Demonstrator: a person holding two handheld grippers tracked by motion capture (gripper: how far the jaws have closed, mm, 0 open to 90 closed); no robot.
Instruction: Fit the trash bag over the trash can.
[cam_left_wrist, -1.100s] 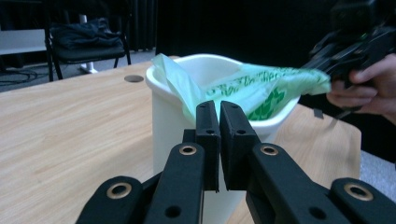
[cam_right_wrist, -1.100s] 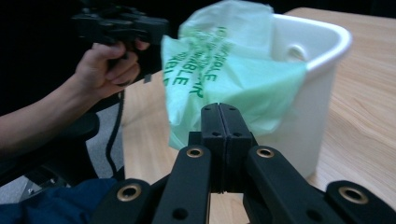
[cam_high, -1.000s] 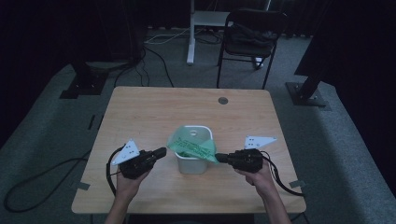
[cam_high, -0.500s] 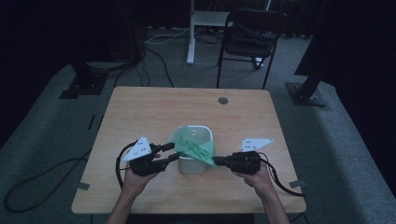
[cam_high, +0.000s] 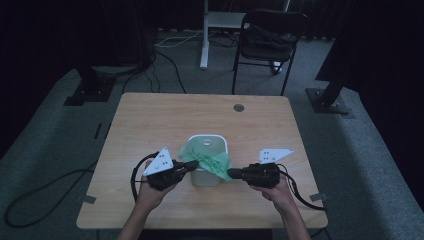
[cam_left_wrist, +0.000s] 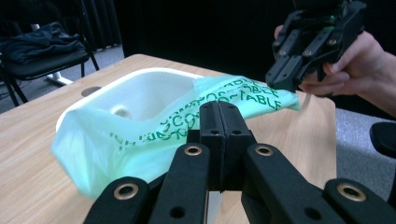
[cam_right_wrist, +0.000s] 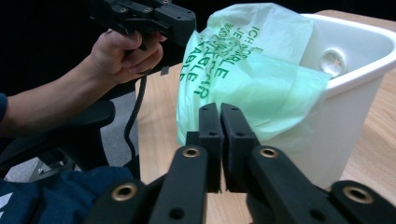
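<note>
Small white bin (cam_high: 207, 167) stands upright near the middle of the wooden table (cam_high: 150, 120), toward the person's edge. A thin green bag (cam_high: 206, 161) with dark green print is draped over the bin's near rim, spread across the opening between the two tongs. Left gripper (cam_high: 191, 166) sits at the bin's left side, jaws clenched; in the left gripper view the jaws (cam_left_wrist: 219, 122) meet flush with the bag film (cam_left_wrist: 154, 135) lying right behind their tips, so it appears pinched on the bag's left edge, though the exact contact is hidden by the jaws. Right gripper (cam_high: 231, 173) sits at the bin's right near corner, jaws likewise pressed together; in the right gripper view its tips (cam_right_wrist: 220, 122) overlap the lower hem of the bag (cam_right_wrist: 247, 88), which hangs down the outside wall of the bin (cam_right_wrist: 345, 116). Bag stretches from one gripper to the other, partly inside the bin, partly over its front lip. Each gripper is held in one hand, forearms entering from the table's near edge. Behind the table, a dark chair (cam_high: 267, 40) on the grey floor.
</note>
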